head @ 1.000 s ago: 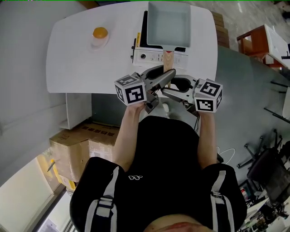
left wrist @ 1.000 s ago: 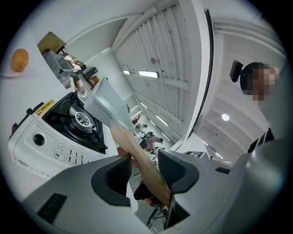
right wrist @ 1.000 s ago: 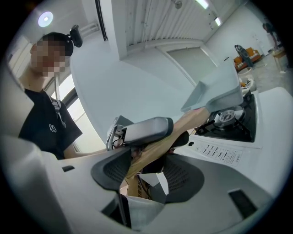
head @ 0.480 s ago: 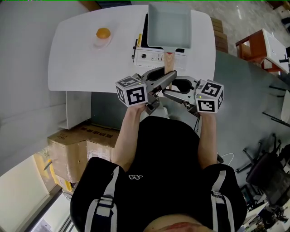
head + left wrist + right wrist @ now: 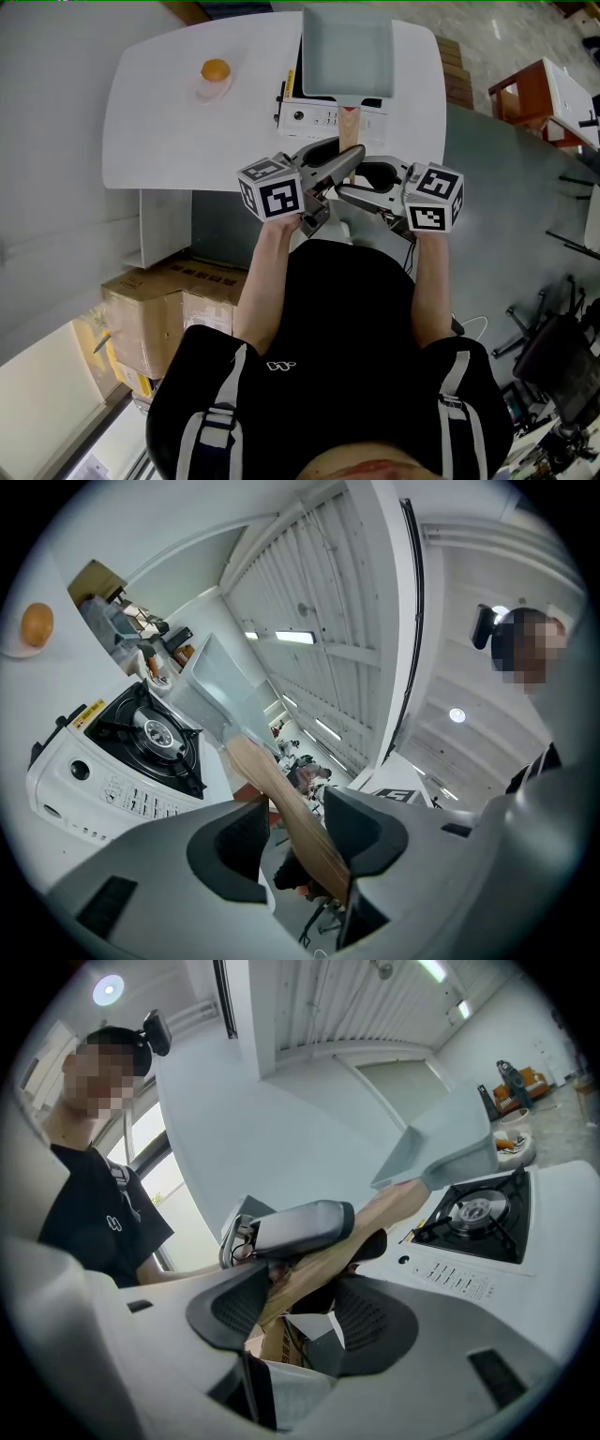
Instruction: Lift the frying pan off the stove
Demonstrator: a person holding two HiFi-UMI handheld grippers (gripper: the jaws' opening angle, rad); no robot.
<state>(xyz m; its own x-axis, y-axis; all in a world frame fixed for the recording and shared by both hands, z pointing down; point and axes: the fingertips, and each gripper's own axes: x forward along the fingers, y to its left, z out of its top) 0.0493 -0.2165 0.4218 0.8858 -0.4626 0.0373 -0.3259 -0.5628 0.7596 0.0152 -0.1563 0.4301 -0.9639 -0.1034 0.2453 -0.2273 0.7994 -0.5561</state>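
Aloft over the stove (image 5: 319, 117), the square grey pan (image 5: 347, 52) hangs clear of the burner (fully exposed beneath it) by its wooden handle (image 5: 349, 127). The left gripper (image 5: 347, 161) and right gripper (image 5: 349, 189) both clamp that handle from opposite sides, at the white table's (image 5: 187, 131) near edge.

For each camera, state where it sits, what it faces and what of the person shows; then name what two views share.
Head view: on the head, facing steeply down at table, stove, frying pan; torso, forearms show.
Left gripper view: on the left gripper, facing the wooden handle between its jaws; head at right.
Right gripper view: on the right gripper, facing that handle; head, torso at left.
Both gripper views share the burner.
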